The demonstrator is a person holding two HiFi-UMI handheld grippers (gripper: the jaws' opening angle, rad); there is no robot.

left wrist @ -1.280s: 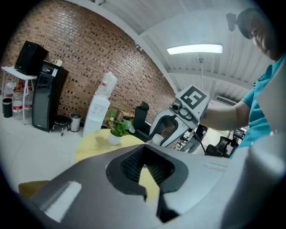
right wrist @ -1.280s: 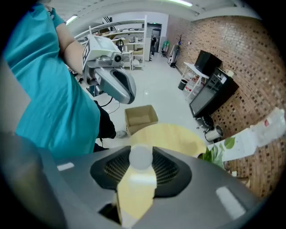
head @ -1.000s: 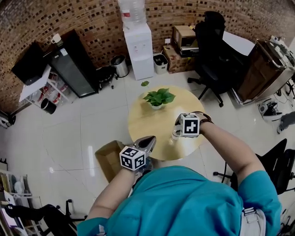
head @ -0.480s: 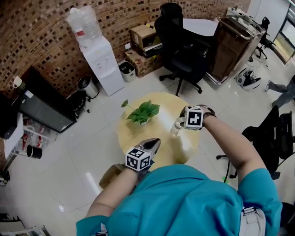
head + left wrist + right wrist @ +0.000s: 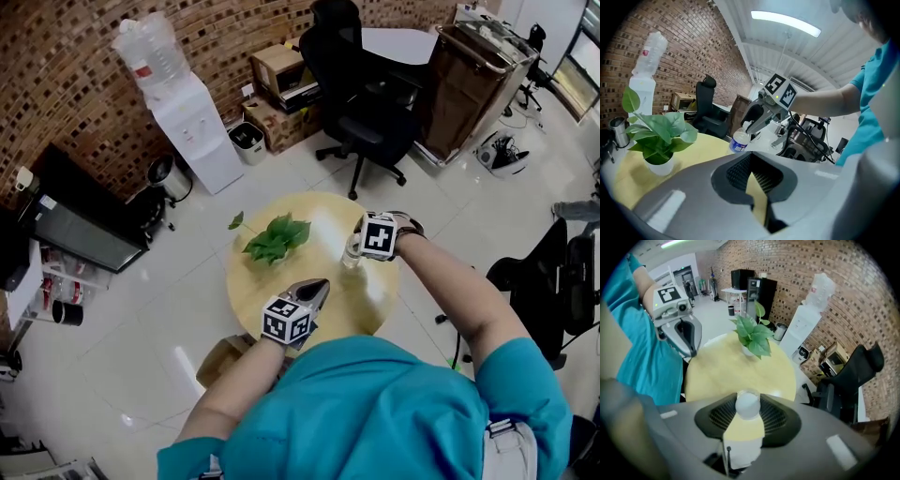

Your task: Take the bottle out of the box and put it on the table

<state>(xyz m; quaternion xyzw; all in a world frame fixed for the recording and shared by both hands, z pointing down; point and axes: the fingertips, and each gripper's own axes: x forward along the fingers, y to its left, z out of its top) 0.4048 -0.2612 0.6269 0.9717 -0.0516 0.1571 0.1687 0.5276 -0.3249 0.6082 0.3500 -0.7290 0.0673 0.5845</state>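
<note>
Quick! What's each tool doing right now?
Left tool: closed, holding nothing.
Right tool: closed on the bottle.

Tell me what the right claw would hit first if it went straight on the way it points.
Likely the table: the right claw points steeply down at its yellow top with the bottle clamped in it, so the bottle's base should land first. The gap left is unclear.

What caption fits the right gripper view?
Right claw gripping the bottle at the round yellow table, potted plant beyond.
</note>
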